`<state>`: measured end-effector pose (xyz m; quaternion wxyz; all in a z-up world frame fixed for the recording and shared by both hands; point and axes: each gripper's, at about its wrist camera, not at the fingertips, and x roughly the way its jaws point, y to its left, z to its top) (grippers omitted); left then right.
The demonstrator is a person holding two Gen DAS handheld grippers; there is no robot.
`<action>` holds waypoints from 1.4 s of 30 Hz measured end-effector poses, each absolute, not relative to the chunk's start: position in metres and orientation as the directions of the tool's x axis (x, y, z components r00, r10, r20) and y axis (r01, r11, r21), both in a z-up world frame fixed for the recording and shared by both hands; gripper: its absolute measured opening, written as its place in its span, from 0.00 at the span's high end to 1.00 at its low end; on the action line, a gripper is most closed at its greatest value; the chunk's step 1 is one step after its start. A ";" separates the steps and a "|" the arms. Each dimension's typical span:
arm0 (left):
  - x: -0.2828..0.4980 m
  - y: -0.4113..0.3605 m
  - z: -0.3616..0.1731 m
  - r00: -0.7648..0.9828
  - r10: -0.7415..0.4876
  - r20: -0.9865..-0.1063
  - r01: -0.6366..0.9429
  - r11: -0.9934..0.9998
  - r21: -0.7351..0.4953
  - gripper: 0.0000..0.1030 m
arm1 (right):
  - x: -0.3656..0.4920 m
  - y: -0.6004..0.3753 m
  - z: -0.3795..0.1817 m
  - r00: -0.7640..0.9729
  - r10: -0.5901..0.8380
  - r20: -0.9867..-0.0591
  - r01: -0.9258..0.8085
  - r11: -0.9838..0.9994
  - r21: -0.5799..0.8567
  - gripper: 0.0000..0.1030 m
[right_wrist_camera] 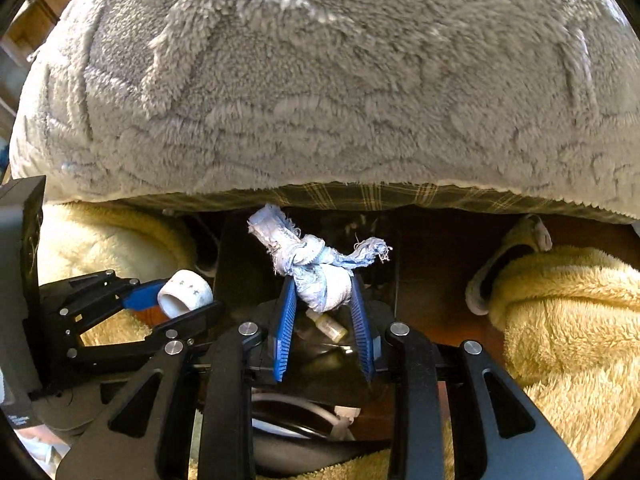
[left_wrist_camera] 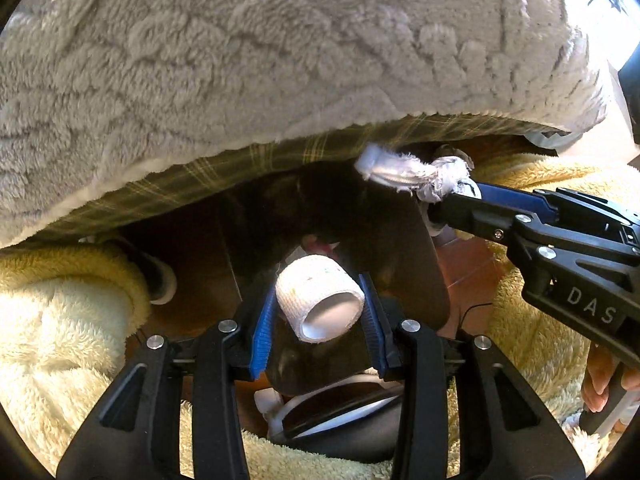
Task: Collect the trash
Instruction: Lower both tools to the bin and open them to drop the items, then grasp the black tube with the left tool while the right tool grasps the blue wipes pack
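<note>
Grey fleece blanket [right_wrist_camera: 320, 80] overhangs yellow plush throw [right_wrist_camera: 568, 320] and brown floor [left_wrist_camera: 472, 276].

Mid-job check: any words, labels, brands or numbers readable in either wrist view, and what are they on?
"DAS": pale letters on the black body of the right gripper, cut off by the frame edge in the left wrist view.
Faint marks on the white bandage roll held by the left gripper: too blurred to read.
Small yellowish bottle under the knotted white-blue rag: no legible label.
</note>
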<state>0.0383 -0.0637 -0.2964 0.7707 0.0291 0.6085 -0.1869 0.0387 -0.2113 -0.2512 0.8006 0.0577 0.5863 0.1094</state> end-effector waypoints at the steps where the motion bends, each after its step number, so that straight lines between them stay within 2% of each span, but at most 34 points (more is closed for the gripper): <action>1: 0.038 -0.062 -0.298 0.189 -0.252 -0.949 0.321 0.929 -0.183 0.62 | 0.039 -0.211 -0.251 0.290 0.242 -0.926 -0.106 0.970 0.220 0.68; 3: 0.041 -0.058 -0.303 0.191 -0.249 -0.950 0.314 0.932 -0.182 0.59 | 0.039 -0.211 -0.246 0.299 0.239 -0.924 -0.101 0.971 0.218 0.57; 8: 0.041 -0.053 -0.299 0.215 -0.234 -0.948 0.316 0.935 -0.159 0.51 | 0.041 -0.214 -0.235 0.327 0.235 -0.915 -0.087 0.972 0.219 0.51; 12: 0.040 -0.051 -0.282 0.262 -0.230 -0.937 0.335 0.933 -0.136 0.41 | 0.042 -0.220 -0.211 0.388 0.226 -0.893 -0.079 0.974 0.212 0.39; 16: 0.039 -0.051 -0.246 0.330 -0.249 -0.911 0.350 0.928 -0.126 0.39 | 0.042 -0.231 -0.173 0.494 0.212 -0.843 -0.063 0.976 0.208 0.29; 21: 0.045 -0.042 -0.198 0.441 -0.277 -0.853 0.358 0.927 -0.116 0.37 | 0.051 -0.255 -0.120 0.613 0.176 -0.770 -0.044 0.981 0.189 0.28; 27: 0.080 -0.026 -0.153 0.569 -0.224 -0.792 0.302 0.952 -0.053 0.34 | 0.085 -0.288 -0.084 0.688 0.094 -0.719 0.006 0.991 0.134 0.28; 34: 0.124 -0.017 -0.134 0.520 -0.282 -0.806 0.274 0.949 -0.155 0.31 | 0.138 -0.310 -0.072 0.711 0.041 -0.702 0.067 0.990 0.125 0.28; 37: 0.124 -0.020 -0.133 0.510 -0.282 -0.813 0.302 0.943 -0.138 0.30 | 0.148 -0.308 -0.072 0.717 0.039 -0.696 0.065 0.990 0.123 0.28; 42: 0.127 -0.019 -0.108 0.602 -0.232 -0.764 0.307 0.950 -0.046 0.30 | 0.166 -0.306 -0.064 0.732 0.042 -0.680 0.051 0.992 0.117 0.28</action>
